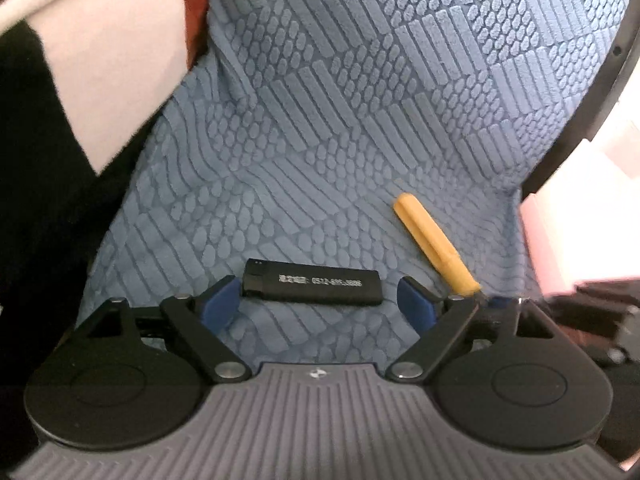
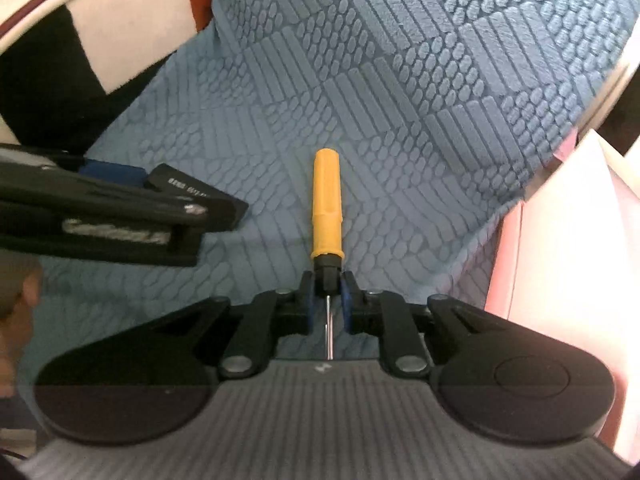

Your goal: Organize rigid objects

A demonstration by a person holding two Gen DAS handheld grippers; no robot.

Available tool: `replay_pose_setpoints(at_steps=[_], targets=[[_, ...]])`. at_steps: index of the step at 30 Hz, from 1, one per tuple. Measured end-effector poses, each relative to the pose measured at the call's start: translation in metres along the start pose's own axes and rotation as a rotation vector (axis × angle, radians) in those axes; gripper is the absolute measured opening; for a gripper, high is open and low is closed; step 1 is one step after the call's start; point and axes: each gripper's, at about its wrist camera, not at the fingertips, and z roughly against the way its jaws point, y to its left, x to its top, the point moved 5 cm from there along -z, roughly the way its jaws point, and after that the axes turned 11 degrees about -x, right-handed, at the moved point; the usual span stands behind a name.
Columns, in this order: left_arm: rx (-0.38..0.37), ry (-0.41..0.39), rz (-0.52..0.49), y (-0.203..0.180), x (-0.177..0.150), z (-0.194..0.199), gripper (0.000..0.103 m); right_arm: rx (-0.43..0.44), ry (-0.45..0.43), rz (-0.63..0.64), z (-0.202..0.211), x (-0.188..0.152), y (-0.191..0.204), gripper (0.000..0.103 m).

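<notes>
Two tools lie on the blue cloth [image 1: 340,120]: right tongs [image 2: 327,300] clamp the screwdriver [image 2: 327,204] at its collar, so lift level, while left tongs [image 1: 316,304], spread apart, should square up around the lighter [image 1: 312,283].

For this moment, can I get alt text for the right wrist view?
The right tongs are shut on the black collar of a yellow-handled screwdriver, handle pointing away over a blue textured cloth. The left tongs reach in from the left over a black lighter.
</notes>
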Motion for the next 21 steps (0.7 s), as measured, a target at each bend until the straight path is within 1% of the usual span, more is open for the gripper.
replay_pose_setpoints(at_steps=[2,4,9,10,12,14,15,16,17,18,19,21], targets=[[0.037,-0.021,-0.011,-0.002,-0.002,-0.001,0.089,-0.018,0.004,-0.008,0.007,-0.005,0.003,0.017],[0.06,-0.021,-0.039,-0.005,-0.003,-0.002,0.089,-0.031,0.009,-0.02,0.013,-0.008,0.007,0.017],[0.117,-0.052,-0.073,-0.008,-0.001,-0.007,0.088,-0.039,0.019,-0.038,0.02,-0.013,0.014,0.017],[0.123,-0.059,-0.087,-0.009,-0.001,-0.008,0.089,-0.036,0.026,-0.048,0.021,-0.015,0.015,0.017],[0.127,-0.063,-0.083,-0.01,0.001,-0.009,0.088,-0.022,0.043,-0.076,0.023,-0.02,0.015,0.017],[0.119,-0.062,-0.087,-0.011,0.003,-0.009,0.082,-0.019,0.045,-0.096,0.027,-0.023,0.015,0.017],[0.12,-0.062,-0.087,-0.013,0.004,-0.007,0.077,-0.019,0.043,-0.105,0.03,-0.025,0.015,0.017],[0.127,-0.068,-0.083,-0.012,0.005,-0.005,0.068,-0.017,0.043,-0.113,0.032,-0.026,0.014,0.017],[0.126,-0.074,-0.068,-0.009,0.007,-0.002,0.064,-0.013,0.046,-0.121,0.033,-0.027,0.014,0.017],[0.114,-0.072,-0.043,-0.006,0.009,0.0,0.054,-0.01,0.047,-0.126,0.035,-0.029,0.014,0.017],[0.097,-0.068,-0.011,-0.002,0.011,0.002,0.048,-0.01,0.046,-0.127,0.036,-0.03,0.014,0.017],[0.068,-0.06,0.048,0.007,0.013,0.006,0.045,-0.011,0.044,-0.13,0.039,-0.031,0.015,0.017]])
